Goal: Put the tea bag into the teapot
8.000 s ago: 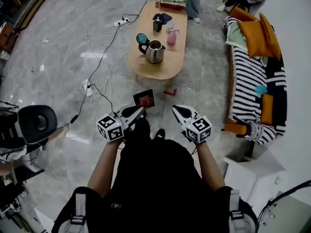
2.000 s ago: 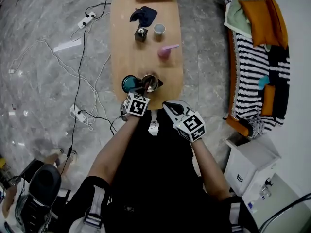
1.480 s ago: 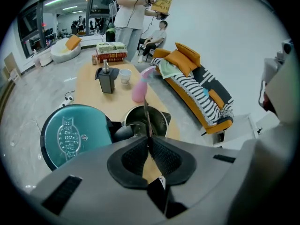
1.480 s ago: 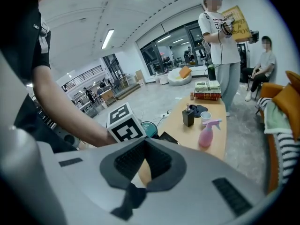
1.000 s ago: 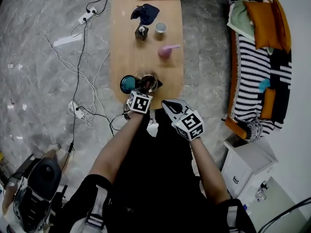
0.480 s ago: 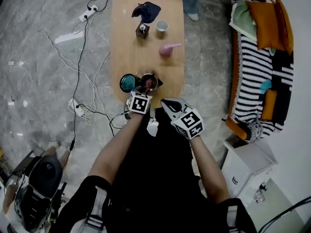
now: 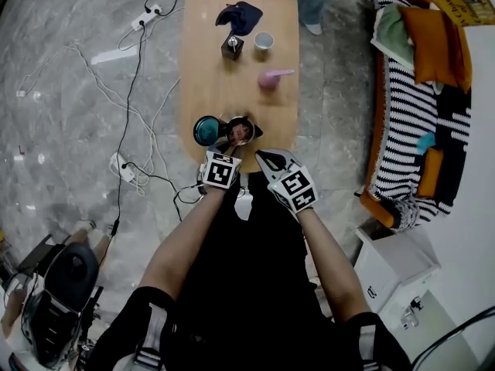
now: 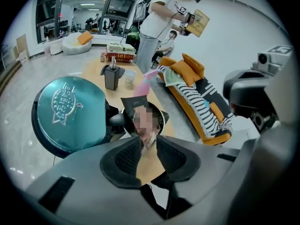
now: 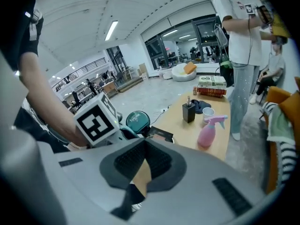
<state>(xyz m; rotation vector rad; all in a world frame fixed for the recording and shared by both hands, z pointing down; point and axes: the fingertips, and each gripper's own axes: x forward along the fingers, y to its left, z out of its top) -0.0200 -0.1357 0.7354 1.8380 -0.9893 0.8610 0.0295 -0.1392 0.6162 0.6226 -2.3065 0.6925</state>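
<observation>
The steel teapot (image 7: 246, 122) stands at the near end of the oval wooden table (image 7: 209, 76), its teal lid (image 7: 206, 131) swung open to the left. My left gripper (image 7: 233, 144) is shut on a dark square tea bag (image 7: 238, 132) and holds it right over the pot's open mouth. In the left gripper view the tea bag (image 8: 142, 118) stands up from between the pads, with the teapot's rim (image 8: 161, 121) behind it and the lid (image 8: 68, 109) at the left. My right gripper (image 7: 263, 158) is shut and empty, just right of the pot at the table's edge.
Farther along the table stand a pink spray bottle (image 7: 269, 78), a white cup (image 7: 264, 41), a dark pump dispenser (image 7: 231, 46), a dark cloth (image 7: 238, 15) and books (image 9: 212, 86). A person (image 9: 243, 41) stands at the far right end. A striped sofa (image 7: 410, 114) is at the right, cables (image 7: 135, 60) on the floor at the left.
I have walked up to the table since the earliest frame. My left gripper has carried the tea bag to just over the teapot's mouth. The right gripper stays shut beside it.
</observation>
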